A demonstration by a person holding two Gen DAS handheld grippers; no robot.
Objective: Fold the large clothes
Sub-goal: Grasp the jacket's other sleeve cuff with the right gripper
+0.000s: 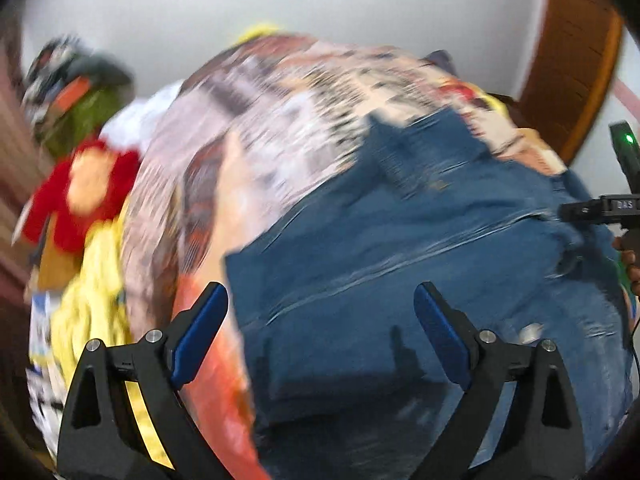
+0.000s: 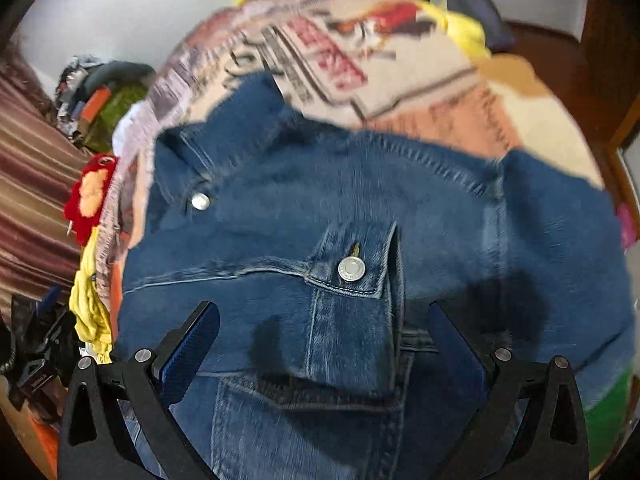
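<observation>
A blue denim jacket (image 1: 400,272) lies spread on a patterned bedsheet (image 1: 260,128). My left gripper (image 1: 320,312) is open just above the jacket's left part, holding nothing. In the right wrist view the jacket (image 2: 360,208) shows its collar, a chest pocket flap and metal buttons (image 2: 351,269). My right gripper (image 2: 320,336) is open above the pocket area, jaws wide apart and empty. The right gripper also shows at the right edge of the left wrist view (image 1: 600,208).
A pile of clothes lies at the left: a red and orange garment (image 1: 84,192), a yellow garment (image 1: 92,304) and a green one (image 1: 88,116). A wooden headboard (image 1: 568,60) stands at the back right. A striped curtain (image 2: 32,200) hangs at the left.
</observation>
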